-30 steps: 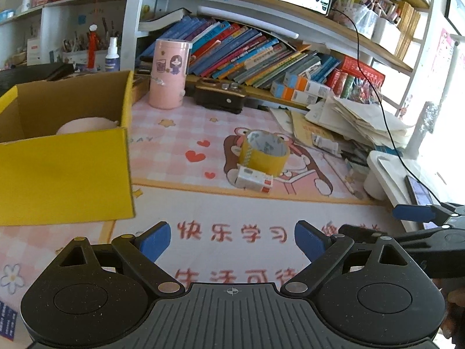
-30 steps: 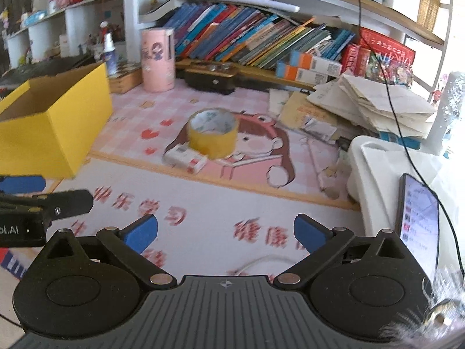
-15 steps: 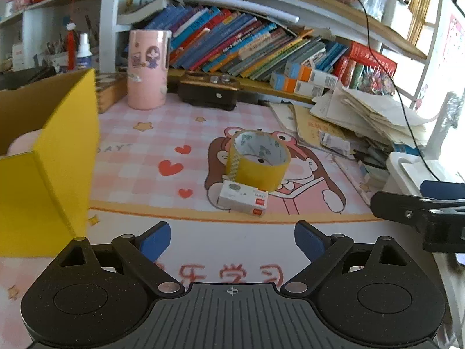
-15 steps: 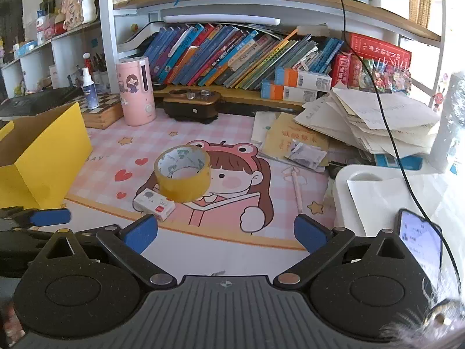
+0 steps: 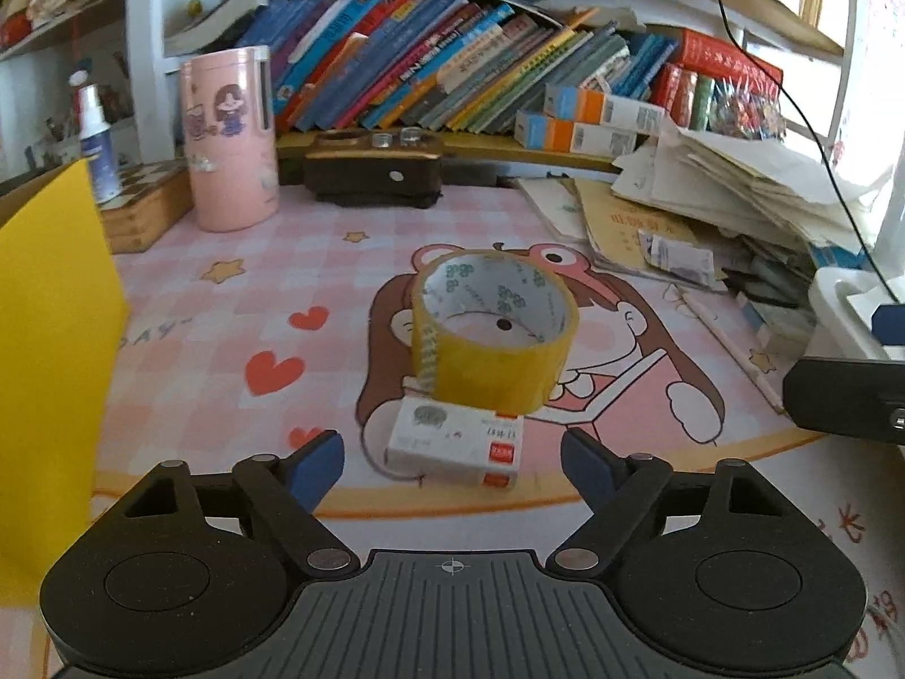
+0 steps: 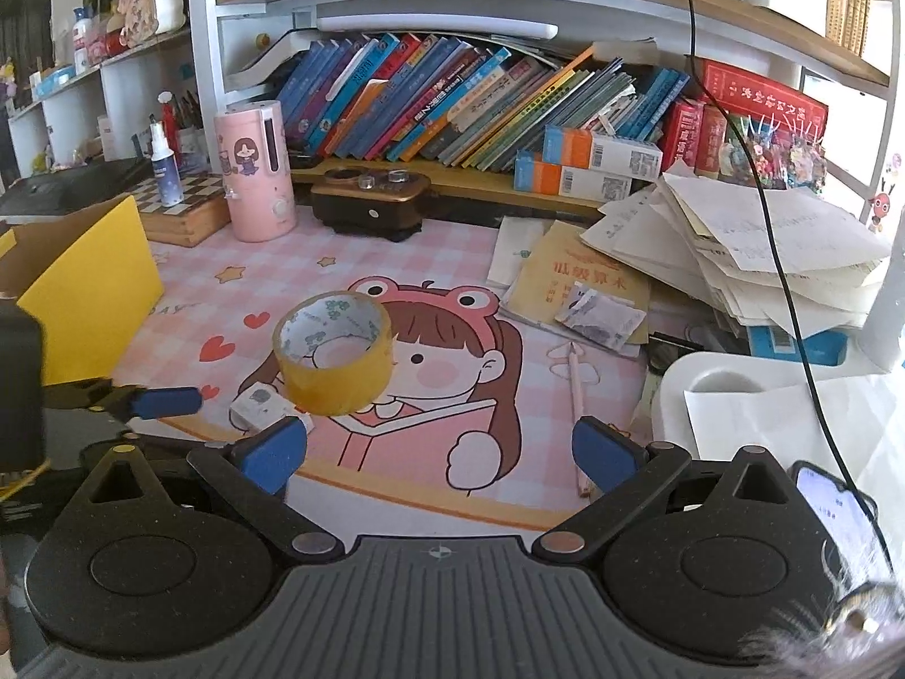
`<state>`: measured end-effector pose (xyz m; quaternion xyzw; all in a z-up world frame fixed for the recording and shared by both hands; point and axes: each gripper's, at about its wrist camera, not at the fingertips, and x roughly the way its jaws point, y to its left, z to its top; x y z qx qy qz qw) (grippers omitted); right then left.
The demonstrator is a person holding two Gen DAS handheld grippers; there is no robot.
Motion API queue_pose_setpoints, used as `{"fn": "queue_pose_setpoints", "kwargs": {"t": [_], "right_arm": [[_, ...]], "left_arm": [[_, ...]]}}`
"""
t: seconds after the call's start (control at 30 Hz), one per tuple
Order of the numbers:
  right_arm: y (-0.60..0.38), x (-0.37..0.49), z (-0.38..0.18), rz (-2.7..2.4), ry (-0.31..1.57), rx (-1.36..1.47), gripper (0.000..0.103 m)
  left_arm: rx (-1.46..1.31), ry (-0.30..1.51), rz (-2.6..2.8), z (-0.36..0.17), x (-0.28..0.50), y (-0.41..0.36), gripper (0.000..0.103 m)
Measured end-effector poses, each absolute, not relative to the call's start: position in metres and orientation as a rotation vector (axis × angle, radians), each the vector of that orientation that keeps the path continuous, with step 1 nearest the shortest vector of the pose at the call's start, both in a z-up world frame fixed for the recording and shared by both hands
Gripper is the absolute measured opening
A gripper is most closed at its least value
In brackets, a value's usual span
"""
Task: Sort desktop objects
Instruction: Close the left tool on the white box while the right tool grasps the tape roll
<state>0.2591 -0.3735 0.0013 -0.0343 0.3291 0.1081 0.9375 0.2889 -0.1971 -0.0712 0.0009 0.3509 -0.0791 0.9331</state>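
A roll of yellow tape [image 5: 495,331] lies on the pink desk mat [image 5: 271,294], leaning on a small white box [image 5: 455,444]. My left gripper [image 5: 452,467] is open and empty, its jaws either side of the near end of the white box. My right gripper [image 6: 438,450] is open and empty, to the right of the tape [image 6: 334,353] and the box [image 6: 257,404]. The yellow cardboard box [image 5: 51,351] stands at the left, also in the right wrist view [image 6: 85,288].
A pink canister [image 5: 229,138], a dark wooden holder [image 5: 373,175] and a wooden chessboard box [image 5: 144,203] stand at the back before a shelf of books [image 5: 452,79]. Loose papers [image 6: 735,243], a pencil [image 6: 577,413], a white tray [image 6: 769,407] and a phone [image 6: 837,515] lie right.
Both grippers have moved forward toward the tape and white box. The left one now has the white box between its open jaws. The yellow box has slid to the left edge of view.
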Motion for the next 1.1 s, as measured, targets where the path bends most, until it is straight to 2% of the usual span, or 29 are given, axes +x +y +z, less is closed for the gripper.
{"fn": "queue_pose_setpoints", "kwargs": {"t": [0.07, 0.27, 1.1], "right_arm": [[-0.374, 0.262, 0.001, 0.221, 0.674, -0.072, 0.101], [-0.373, 0.269, -0.002, 0.222, 0.686, -0.072, 0.101], [-0.318, 0.333, -0.025, 0.419, 0.687, -0.093, 0.103]], "left_arm": [[0.02, 0.727, -0.167, -0.074, 0.295, -0.2, 0.074], [0.068, 0.737, -0.17, -0.08, 0.303, -0.205, 0.056], [-0.004, 0.752, -0.102, -0.053, 0.253, -0.161, 0.055]]}}
